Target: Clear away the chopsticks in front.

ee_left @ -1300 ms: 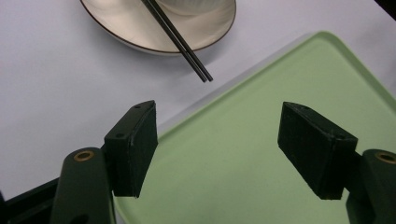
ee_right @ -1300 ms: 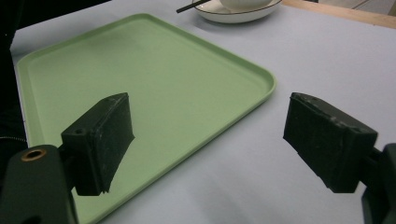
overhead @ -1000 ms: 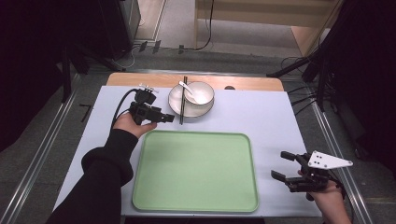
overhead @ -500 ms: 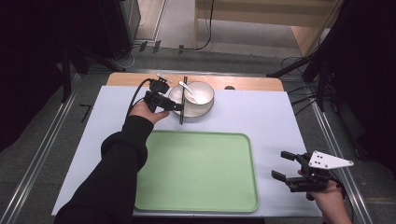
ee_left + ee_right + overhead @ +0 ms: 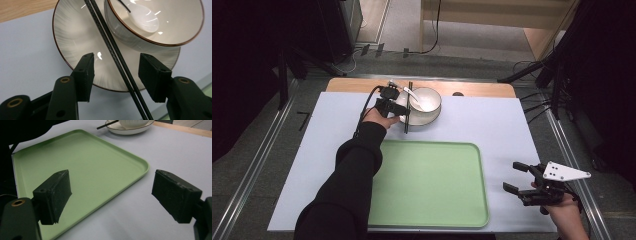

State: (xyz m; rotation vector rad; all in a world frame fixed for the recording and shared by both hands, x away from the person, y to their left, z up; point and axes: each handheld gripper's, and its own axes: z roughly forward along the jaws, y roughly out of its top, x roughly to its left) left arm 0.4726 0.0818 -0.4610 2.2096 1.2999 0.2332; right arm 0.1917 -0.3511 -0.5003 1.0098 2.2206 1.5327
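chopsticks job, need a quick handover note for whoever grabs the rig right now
Left gripper: open, jaws on either side of the black chopsticks, not closed on them.
Right gripper: open, holding nothing, over the table right of the green tray.
Chopsticks lie across the plate beside the bowl, spoon inside.
Done: approach. Left: probably close, lift, likely move to the tray.

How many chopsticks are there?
2. The chopsticks lie side by side across the plate, left of the bowl, running between the open jaws of the left gripper. Their lower ends stick out past the plate's rim.
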